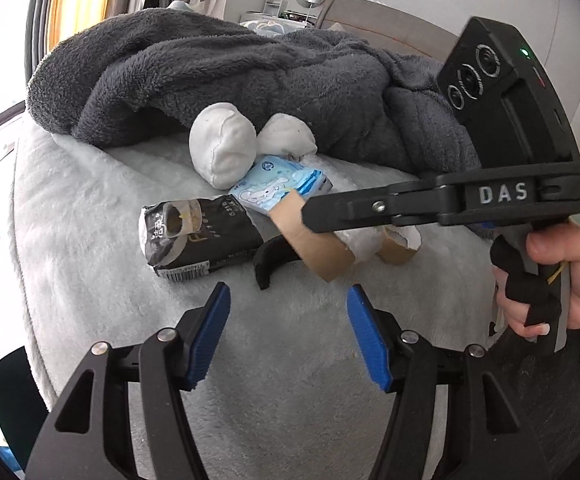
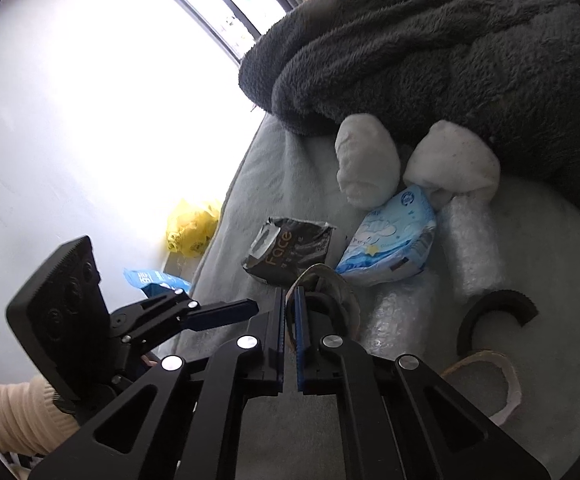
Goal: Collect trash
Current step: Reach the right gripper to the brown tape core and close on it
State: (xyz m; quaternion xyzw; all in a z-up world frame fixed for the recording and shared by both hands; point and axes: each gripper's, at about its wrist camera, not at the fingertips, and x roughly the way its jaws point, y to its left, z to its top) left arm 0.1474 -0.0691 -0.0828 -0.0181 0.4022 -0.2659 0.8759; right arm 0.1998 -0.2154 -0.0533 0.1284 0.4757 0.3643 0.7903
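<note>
Trash lies on a pale fluffy bed cover [image 1: 90,208]: a black tissue pack [image 1: 200,236] [image 2: 290,254], a blue cartoon tissue pack [image 1: 280,184] [image 2: 390,244], a flattened cardboard tube [image 1: 310,240] and a second tube [image 1: 396,246] [image 2: 486,376]. My left gripper [image 1: 288,332] is open and empty, just short of the black pack. My right gripper [image 2: 289,302] is shut on the rim of the flattened cardboard tube [image 2: 330,284], and reaches in from the right in the left wrist view [image 1: 310,216].
A dark grey fleece blanket [image 1: 250,76] [image 2: 450,52] is heaped behind the trash. A white plush toy [image 1: 222,144] [image 2: 366,160] lies against it. A black curved plastic piece [image 1: 268,260] [image 2: 494,312] and bubble wrap [image 2: 470,248] lie nearby. A yellow bag [image 2: 190,228] sits on the floor.
</note>
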